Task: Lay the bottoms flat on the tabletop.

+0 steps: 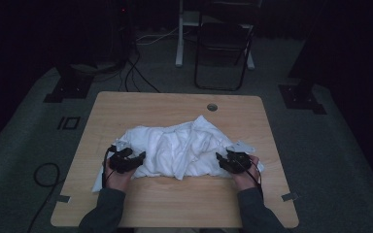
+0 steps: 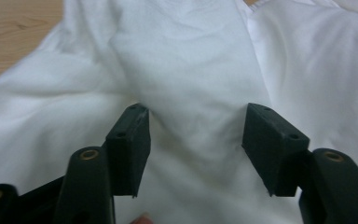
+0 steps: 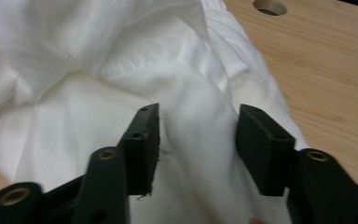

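The crumpled white cloth (image 1: 177,145) lies on the tabletop (image 1: 175,199), and the left gripper (image 1: 132,158) and right gripper (image 1: 225,160) hold their fingers open over its two ends.

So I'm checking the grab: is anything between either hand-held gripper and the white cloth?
Nothing visible. The left hand-held gripper and right hand-held gripper both stand open right over the white cloth.

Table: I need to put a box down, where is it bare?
Free: the far strip of the table behind the cloth, beside the hole, and the near edge between the sleeves. The middle is crowded.
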Tool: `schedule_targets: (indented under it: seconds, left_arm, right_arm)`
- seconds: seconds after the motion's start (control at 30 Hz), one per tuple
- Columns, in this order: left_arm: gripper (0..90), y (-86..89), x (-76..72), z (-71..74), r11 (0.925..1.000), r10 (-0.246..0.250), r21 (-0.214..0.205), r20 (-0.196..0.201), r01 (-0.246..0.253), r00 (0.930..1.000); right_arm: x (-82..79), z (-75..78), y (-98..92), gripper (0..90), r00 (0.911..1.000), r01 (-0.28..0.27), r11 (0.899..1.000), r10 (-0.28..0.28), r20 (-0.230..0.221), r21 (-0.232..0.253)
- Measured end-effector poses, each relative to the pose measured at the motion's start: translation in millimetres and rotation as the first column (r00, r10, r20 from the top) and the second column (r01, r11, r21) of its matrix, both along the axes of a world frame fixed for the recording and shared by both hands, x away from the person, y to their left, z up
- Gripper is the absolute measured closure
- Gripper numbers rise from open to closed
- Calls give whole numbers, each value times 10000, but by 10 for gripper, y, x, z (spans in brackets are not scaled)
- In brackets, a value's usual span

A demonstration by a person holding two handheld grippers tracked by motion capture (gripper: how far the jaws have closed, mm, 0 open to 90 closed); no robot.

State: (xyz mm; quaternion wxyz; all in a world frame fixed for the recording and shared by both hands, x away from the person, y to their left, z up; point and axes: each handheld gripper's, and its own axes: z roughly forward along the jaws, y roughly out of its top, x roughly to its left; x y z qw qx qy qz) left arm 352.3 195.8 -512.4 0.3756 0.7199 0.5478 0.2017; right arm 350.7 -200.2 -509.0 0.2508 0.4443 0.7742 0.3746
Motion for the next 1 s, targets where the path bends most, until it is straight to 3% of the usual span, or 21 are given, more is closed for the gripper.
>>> schedule_targets:
  seconds: [0.1, 0.27, 0.3, 0.33, 0.37, 0.4, 0.43, 0.5, 0.6, 0.63, 0.67, 0.77, 0.83, 0.87, 0.9, 0.93, 1.0]
  left_arm:
    - [396, -41, 119, -65, 9999, 139, -85, -240, -141, 9996]
    - [431, -104, 221, -191, 9999, 132, -15, -721, -133, 9973]
    - [552, -117, 230, -213, 10000, 95, 6, -836, -95, 9965]
    - [552, -124, 234, -224, 10000, 32, 86, -842, -25, 9964]
    - [620, -128, 232, -222, 9999, -64, 144, -858, 77, 9963]
    - [730, -125, 227, -213, 9998, -117, 128, -878, 129, 9961]
    - [779, -117, 217, -198, 9998, -179, 74, -859, 186, 9961]
    - [859, -99, 174, -138, 9996, -276, -88, -742, 271, 9969]
    - [864, -66, 30, 24, 9979, -588, -294, -279, 580, 9979]
    - [865, -28, -105, 141, 9955, -840, -443, 39, 841, 9965]
    - [865, -28, -105, 141, 9955, -840, -443, 39, 841, 9965]
    - [866, 7, -376, 271, 9908, -1236, -518, 352, 1253, 9917]
    - [866, 27, -540, 299, 9886, -1380, -550, 449, 1404, 9894]
    - [866, 39, -630, 296, 9875, -1456, -563, 364, 1475, 9887]
    - [866, 50, -716, 274, 9867, -1521, -543, 257, 1533, 9880]
    - [866, 59, -794, 238, 9862, -1586, -466, 83, 1589, 9873]
    - [865, 75, -924, 131, 9856, -1667, -346, -450, 1652, 9850]
  right_arm:
    - [171, -53, 95, 390, 9990, 187, 9998, -187, -406, -11]
    - [285, -128, 134, 361, 9967, 194, 9998, -192, -784, 15]
    - [330, -185, 138, 372, 9940, 236, 9997, -235, -1066, -4]
    - [330, -185, 138, 372, 9940, 236, 9997, -235, -1066, -4]
    - [347, -212, 139, 388, 9928, 201, 9998, -201, -1181, -4]
    - [358, -235, 142, 443, 9909, 112, 9999, -108, -1345, 19]
    - [359, -240, 142, 508, 9898, 50, 10000, -49, -1423, 2]
    - [319, -191, 118, 771, 9897, -87, 10000, 86, -1426, -4]
    - [254, -118, 84, 816, 9911, -227, 9997, 242, -1310, 134]
    - [153, -32, 46, 824, 9933, -469, 9987, 485, -1045, 178]
    - [153, -32, 46, 824, 9933, -469, 9987, 485, -1045, 178]
    - [-35, 84, -20, 826, 9932, -837, 9962, 854, -792, 250]
    - [-247, 143, -90, 825, 9899, -1217, 9921, 1234, -703, 290]
    - [-247, 143, -90, 825, 9899, -1217, 9921, 1234, -703, 290]
    - [-393, 127, -132, 825, 9852, -1477, 9889, 1487, -848, 184]
    - [-393, 127, -132, 825, 9852, -1477, 9889, 1487, -848, 184]
    - [-525, 64, -172, 824, 9789, -1674, 9858, 1674, -1170, 104]
